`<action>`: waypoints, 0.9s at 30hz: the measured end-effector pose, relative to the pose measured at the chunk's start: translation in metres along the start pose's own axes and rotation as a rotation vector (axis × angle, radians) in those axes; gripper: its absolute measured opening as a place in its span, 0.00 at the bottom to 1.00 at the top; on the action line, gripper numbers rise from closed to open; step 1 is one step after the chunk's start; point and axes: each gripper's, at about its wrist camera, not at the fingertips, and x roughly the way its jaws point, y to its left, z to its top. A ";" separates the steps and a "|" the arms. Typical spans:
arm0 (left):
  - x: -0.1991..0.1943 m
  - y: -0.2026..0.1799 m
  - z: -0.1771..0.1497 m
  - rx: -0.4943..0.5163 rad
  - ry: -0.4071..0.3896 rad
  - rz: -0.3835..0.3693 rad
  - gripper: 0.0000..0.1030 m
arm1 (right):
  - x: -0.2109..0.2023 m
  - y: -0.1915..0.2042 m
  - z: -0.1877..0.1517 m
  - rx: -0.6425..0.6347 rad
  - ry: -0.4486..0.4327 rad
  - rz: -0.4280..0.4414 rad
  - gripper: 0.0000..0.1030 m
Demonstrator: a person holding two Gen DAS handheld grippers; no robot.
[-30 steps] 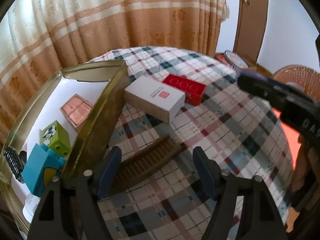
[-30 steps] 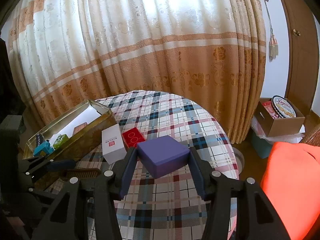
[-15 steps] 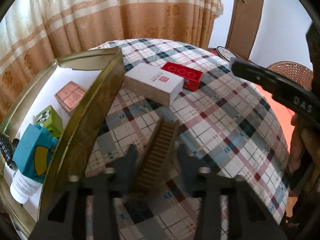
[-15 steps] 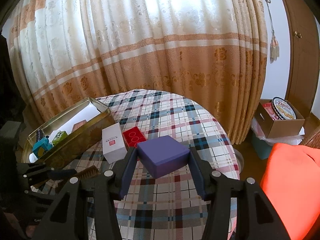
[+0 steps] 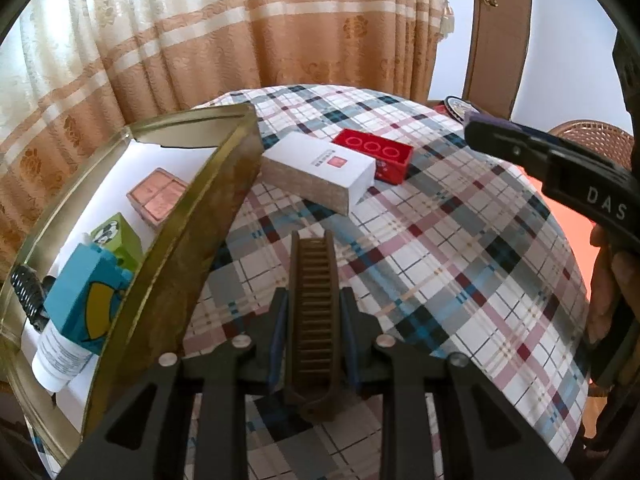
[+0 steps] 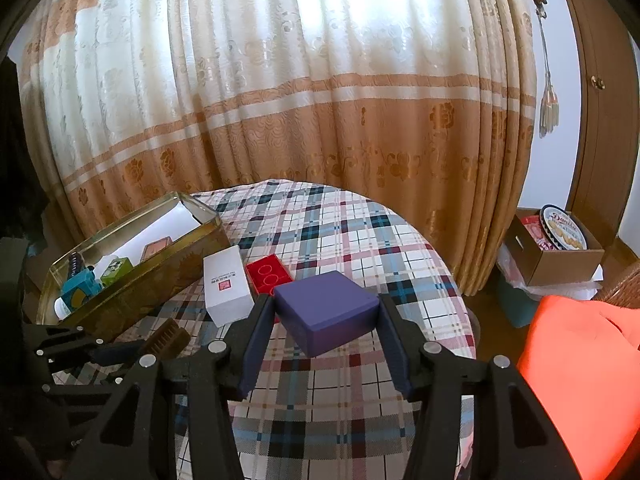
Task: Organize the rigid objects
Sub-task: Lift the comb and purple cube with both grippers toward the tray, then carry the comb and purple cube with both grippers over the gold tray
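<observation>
My left gripper (image 5: 313, 300) is shut on a brown comb (image 5: 311, 292), which points away along the fingers just above the plaid tablecloth. Left of it stands a gold tin (image 5: 192, 236) holding a pink block (image 5: 158, 197), a green cube (image 5: 118, 238), a blue block (image 5: 86, 296) and a white tube (image 5: 56, 360). Beyond the comb lie a white box (image 5: 320, 168) and a red brick (image 5: 374, 154). My right gripper (image 6: 326, 314) is shut on a purple box (image 6: 326, 312), held above the table. The comb (image 6: 166, 338) also shows at the lower left of the right wrist view.
The round table (image 6: 360, 240) drops off at its right and far edges. Curtains (image 6: 280, 80) hang close behind it. On the floor at right sit a cardboard box with a cookie tin (image 6: 560, 236) and an orange cushion (image 6: 580, 380).
My left gripper has closed on the comb, which swung from lying crosswise to pointing straight ahead between the fingers. The right gripper with the purple box has stayed put.
</observation>
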 end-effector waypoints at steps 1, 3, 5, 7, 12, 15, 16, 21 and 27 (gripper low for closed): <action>0.000 0.001 0.000 -0.002 -0.002 0.001 0.23 | 0.000 0.000 0.000 -0.002 -0.001 -0.002 0.52; -0.001 0.002 0.000 -0.007 -0.009 0.004 0.23 | 0.000 0.001 0.000 -0.004 -0.003 -0.004 0.52; -0.003 0.002 0.000 -0.010 -0.020 0.011 0.23 | -0.001 0.001 0.001 -0.007 -0.005 -0.007 0.52; -0.004 0.002 0.000 -0.012 -0.030 0.014 0.23 | -0.002 0.002 0.000 -0.011 -0.013 -0.011 0.52; -0.008 0.004 0.000 -0.020 -0.051 0.018 0.23 | -0.002 0.003 0.001 -0.018 -0.017 -0.013 0.52; -0.010 0.005 0.000 -0.024 -0.065 0.020 0.23 | -0.003 0.004 0.001 -0.018 -0.020 -0.012 0.52; -0.011 0.005 0.000 -0.026 -0.071 0.024 0.23 | -0.003 0.004 0.001 -0.020 -0.022 -0.013 0.52; -0.014 0.007 0.000 -0.032 -0.084 0.030 0.23 | -0.005 0.005 0.001 -0.028 -0.033 -0.016 0.52; -0.017 0.008 -0.001 -0.043 -0.098 0.044 0.23 | -0.007 0.006 0.001 -0.031 -0.037 -0.019 0.52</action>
